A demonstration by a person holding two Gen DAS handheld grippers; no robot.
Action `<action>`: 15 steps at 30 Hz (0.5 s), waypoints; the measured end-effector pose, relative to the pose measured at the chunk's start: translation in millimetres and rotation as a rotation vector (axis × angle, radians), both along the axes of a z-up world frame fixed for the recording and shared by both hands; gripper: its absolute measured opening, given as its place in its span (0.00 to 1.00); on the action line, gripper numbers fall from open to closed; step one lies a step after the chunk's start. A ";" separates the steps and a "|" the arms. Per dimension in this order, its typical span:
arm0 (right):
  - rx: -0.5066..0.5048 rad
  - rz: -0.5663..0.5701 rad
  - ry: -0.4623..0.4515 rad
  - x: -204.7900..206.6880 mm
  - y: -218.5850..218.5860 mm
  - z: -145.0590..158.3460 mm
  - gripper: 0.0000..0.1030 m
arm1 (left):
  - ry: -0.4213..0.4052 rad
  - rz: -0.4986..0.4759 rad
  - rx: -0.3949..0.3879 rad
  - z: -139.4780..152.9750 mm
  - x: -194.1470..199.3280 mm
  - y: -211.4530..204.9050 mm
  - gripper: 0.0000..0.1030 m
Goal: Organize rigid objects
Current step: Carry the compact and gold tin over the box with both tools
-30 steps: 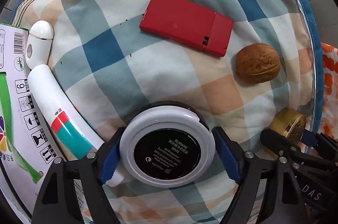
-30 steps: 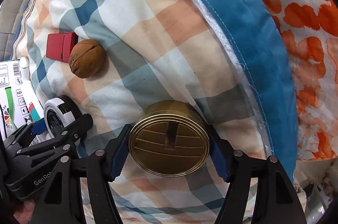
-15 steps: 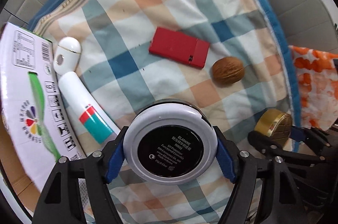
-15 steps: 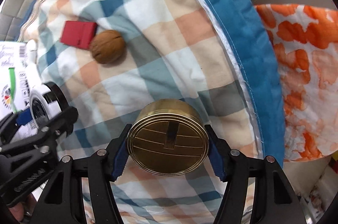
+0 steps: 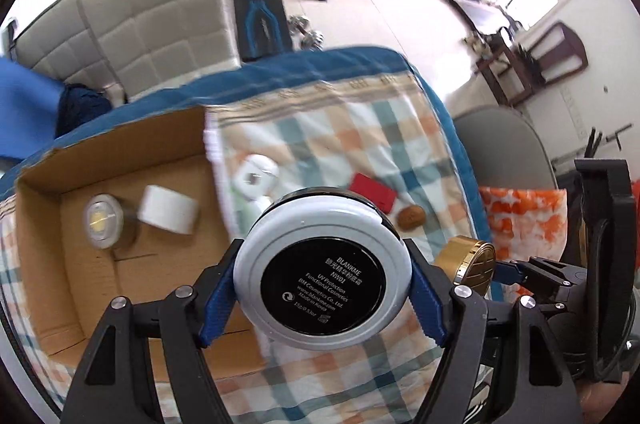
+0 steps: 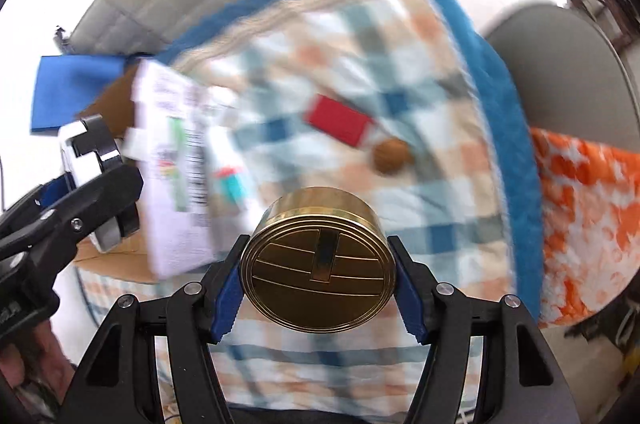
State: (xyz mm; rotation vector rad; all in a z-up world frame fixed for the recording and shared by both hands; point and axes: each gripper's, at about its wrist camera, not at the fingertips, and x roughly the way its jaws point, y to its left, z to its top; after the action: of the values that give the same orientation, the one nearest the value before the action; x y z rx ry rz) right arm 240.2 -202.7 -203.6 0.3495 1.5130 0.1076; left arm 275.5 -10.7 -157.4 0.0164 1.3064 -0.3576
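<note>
Ahead-left of the left gripper [image 5: 323, 298], clamping a round white cosmetic compact [image 5: 322, 266], an open cardboard box [image 5: 52, 264] already holds two items. The right gripper [image 6: 318, 282] grips a round gold tin [image 6: 318, 260]; beyond its jaws a red flat case [image 6: 338, 125] and a brown walnut [image 6: 391, 155] await.

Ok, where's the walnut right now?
The walnut lies on the checked blanket, just right of the red case and beyond the gold tin in the right gripper.

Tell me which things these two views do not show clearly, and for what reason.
- Cardboard box floor, left wrist view: its right part is hidden behind the white compact.
- White tube, left wrist view: almost wholly behind the compact.
- Print on the box flap, right wrist view: smeared by motion blur.
- Walnut, right wrist view: blurred.
</note>
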 end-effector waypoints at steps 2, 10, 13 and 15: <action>0.015 0.050 -0.031 7.4 31.9 14.3 0.65 | -0.022 0.045 0.004 5.4 -1.3 34.3 0.71; 0.065 0.189 -0.053 38.6 156.8 21.0 0.65 | 0.003 0.231 0.064 -4.9 3.9 166.4 0.71; 0.058 0.226 -0.021 52.3 204.3 3.1 0.65 | 0.048 0.271 0.089 -26.4 9.9 204.2 0.71; 0.026 0.241 0.005 62.5 231.0 -15.8 0.65 | 0.085 0.287 0.099 -46.8 17.3 221.7 0.71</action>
State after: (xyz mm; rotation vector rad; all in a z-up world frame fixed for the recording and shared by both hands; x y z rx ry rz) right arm 302.7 28.3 -219.4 0.1869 1.5555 0.3169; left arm 292.9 211.0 -204.2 -0.1028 1.3873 -0.0488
